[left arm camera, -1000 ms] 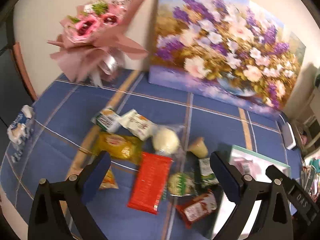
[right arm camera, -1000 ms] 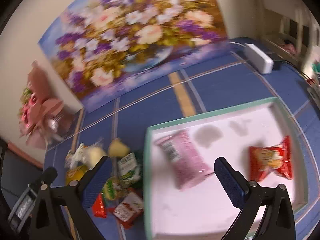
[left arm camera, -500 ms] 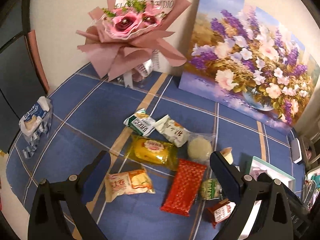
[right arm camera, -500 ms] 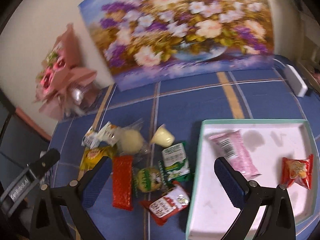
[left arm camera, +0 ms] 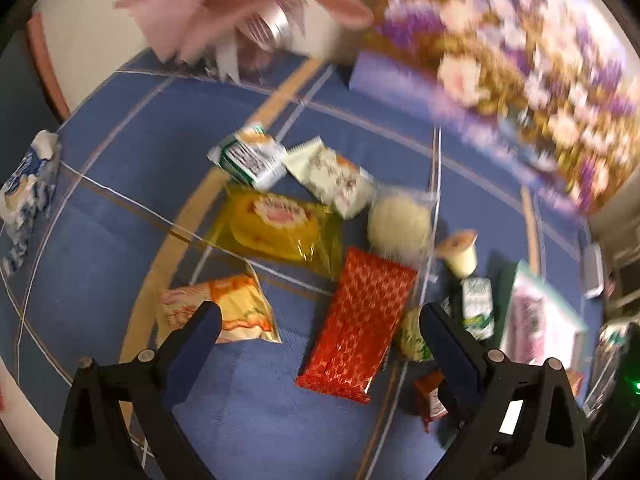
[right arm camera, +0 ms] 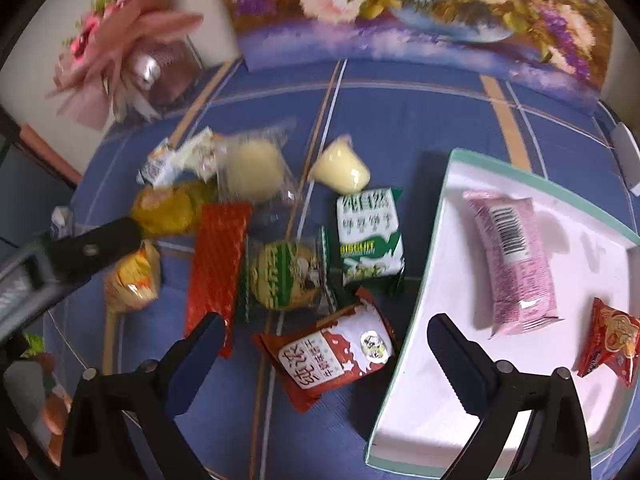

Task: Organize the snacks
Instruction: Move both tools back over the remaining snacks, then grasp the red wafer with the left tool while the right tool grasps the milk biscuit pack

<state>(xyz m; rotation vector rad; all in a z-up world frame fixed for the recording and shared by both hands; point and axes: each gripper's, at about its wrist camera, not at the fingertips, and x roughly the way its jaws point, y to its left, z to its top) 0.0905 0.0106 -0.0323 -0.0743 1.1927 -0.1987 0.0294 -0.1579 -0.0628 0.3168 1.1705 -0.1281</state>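
Several snack packs lie on a blue cloth. My left gripper (left arm camera: 320,324) is open and empty above a long red pack (left arm camera: 358,320), with an orange pack (left arm camera: 224,308) by its left finger and a yellow pack (left arm camera: 280,228) beyond. My right gripper (right arm camera: 324,340) is open and empty over a red-and-white pack (right arm camera: 332,356). A green biscuit pack (right arm camera: 370,236), a round green pack (right arm camera: 286,274) and a pudding cup (right arm camera: 340,170) lie beyond it. The white box (right arm camera: 424,292) at the right holds a pink pack (right arm camera: 512,264) and a small red pack (right arm camera: 610,340).
A flower painting (right arm camera: 420,8) and a pink bouquet (right arm camera: 120,40) stand against the wall at the back. A blue-and-white bag (left arm camera: 26,192) lies at the far left. A white device (right arm camera: 628,160) lies at the right edge. The left gripper shows in the right wrist view (right arm camera: 80,252).
Both grippers have moved down and closer to the snack pile. The right gripper has swung left from over the box to the red-and-white pack. Both stay open.
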